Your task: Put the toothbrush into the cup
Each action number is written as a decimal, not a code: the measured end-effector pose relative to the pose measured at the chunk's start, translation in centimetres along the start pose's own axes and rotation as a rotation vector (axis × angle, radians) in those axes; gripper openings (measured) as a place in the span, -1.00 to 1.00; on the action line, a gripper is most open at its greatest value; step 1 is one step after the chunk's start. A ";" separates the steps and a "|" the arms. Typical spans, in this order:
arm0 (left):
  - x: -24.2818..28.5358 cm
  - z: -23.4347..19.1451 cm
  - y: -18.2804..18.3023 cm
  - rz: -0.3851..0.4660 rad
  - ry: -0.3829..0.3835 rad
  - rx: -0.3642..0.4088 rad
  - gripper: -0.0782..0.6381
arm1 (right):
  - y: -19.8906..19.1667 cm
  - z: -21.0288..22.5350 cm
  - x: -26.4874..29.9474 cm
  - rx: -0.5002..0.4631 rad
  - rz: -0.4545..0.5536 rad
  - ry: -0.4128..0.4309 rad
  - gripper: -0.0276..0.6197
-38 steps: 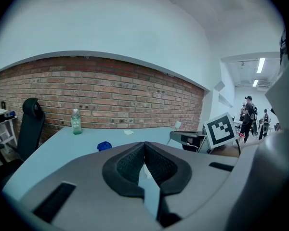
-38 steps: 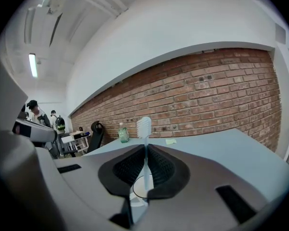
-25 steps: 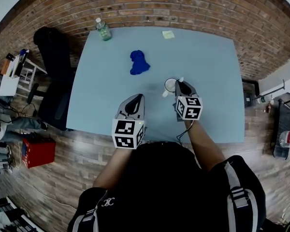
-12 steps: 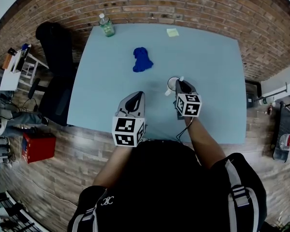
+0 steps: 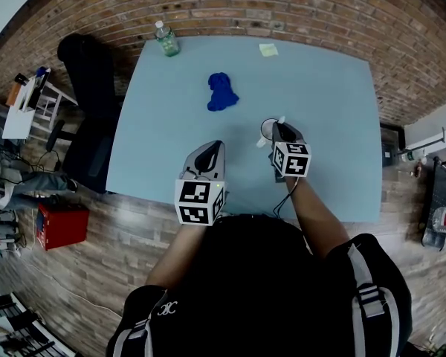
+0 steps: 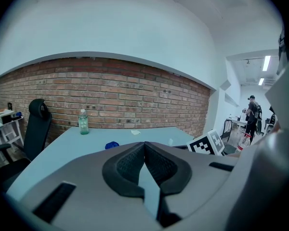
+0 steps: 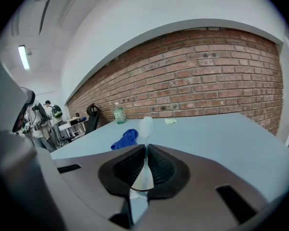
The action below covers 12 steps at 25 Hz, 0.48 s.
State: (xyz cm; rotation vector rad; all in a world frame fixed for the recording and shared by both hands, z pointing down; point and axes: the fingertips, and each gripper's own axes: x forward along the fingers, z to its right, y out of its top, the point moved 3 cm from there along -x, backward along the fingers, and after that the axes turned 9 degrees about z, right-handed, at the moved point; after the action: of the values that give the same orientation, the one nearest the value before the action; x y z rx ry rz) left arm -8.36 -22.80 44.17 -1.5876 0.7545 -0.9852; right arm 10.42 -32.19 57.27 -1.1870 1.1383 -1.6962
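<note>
My right gripper (image 5: 280, 130) is shut on a white toothbrush (image 5: 280, 121) and hovers right over a small pale cup (image 5: 265, 129) on the light blue table (image 5: 171, 125). In the right gripper view the toothbrush (image 7: 145, 125) stands upright between the pads, its bristle head above the jaws of that gripper (image 7: 145, 148). A curved bit of the cup rim (image 7: 140, 189) shows below through the gap. My left gripper (image 5: 212, 149) hangs over the table's near part, to the left of the cup. Seen in its own view, the left gripper (image 6: 144, 144) is shut with nothing in it.
A crumpled blue cloth (image 5: 221, 93) lies beyond the cup. At the table's far edge stand a water bottle (image 5: 166, 42) and a yellow note (image 5: 267, 49). A black chair (image 5: 85, 73) is beside the table's left edge; a red box (image 5: 59, 225) sits on the floor.
My right gripper has sunk a little over the cup with the toothbrush still in it. The left gripper has kept its place.
</note>
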 end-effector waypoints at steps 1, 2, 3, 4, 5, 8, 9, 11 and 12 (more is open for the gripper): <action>0.0 0.1 0.0 0.000 -0.001 0.001 -0.76 | 0.0 0.1 0.0 -0.001 0.000 -0.006 -0.81; 0.0 0.1 0.0 0.001 -0.002 0.002 -0.76 | -0.1 0.2 0.0 0.001 0.000 -0.014 -0.81; 0.0 0.2 0.0 0.003 -0.003 0.004 -0.76 | -0.1 0.3 -0.1 0.004 0.001 -0.021 -0.81; 0.0 0.3 0.1 0.006 -0.003 0.006 -0.76 | -0.1 0.4 -0.2 0.008 0.001 -0.026 -0.81; 0.1 0.3 0.2 0.009 -0.004 0.007 -0.76 | -0.1 0.5 -0.3 0.011 0.001 -0.028 -0.81; 0.1 0.4 0.2 0.008 -0.007 0.008 -0.76 | -0.2 0.7 -0.3 0.018 0.004 -0.029 -0.80; 0.2 0.4 0.1 0.006 -0.008 0.009 -0.76 | -0.2 0.8 -0.4 0.021 0.005 -0.030 -0.80; 0.2 0.5 0.0 0.003 -0.011 0.011 -0.76 | -0.2 1.0 -0.4 0.031 0.006 -0.035 -0.80; 0.2 0.5 0.0 0.001 -0.012 0.012 -0.76 | -0.3 1.1 -0.4 0.039 0.005 -0.038 -0.80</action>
State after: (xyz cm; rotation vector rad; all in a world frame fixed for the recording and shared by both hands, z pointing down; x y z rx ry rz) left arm -7.79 -22.70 44.16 -1.5812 0.7400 -0.9767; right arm 11.53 -31.97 57.59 -1.1864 1.0789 -1.6775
